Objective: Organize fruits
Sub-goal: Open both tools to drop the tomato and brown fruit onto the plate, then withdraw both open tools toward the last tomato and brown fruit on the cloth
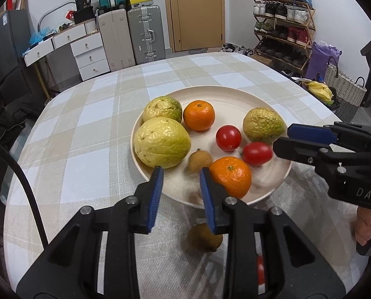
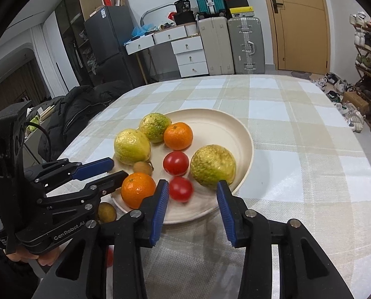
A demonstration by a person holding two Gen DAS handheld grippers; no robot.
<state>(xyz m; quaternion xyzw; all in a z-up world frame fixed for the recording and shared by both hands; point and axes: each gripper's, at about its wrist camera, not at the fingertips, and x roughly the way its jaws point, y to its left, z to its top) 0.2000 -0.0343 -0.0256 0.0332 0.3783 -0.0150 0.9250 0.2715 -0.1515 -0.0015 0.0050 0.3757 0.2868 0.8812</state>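
Eight fruits already crowd the near half of the plate, while one small brown fruit lies on the tablecloth beside its near rim, presumably next, beneath the empty, open left gripper and right gripper.

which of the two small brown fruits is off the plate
The brown fruit on the tablecloth, just below the plate rim near the left gripper. The other brown fruit lies inside the plate.

Matt cream plate, glossy smooth tomatoes, wrinkled guavas, woven checked tablecloth
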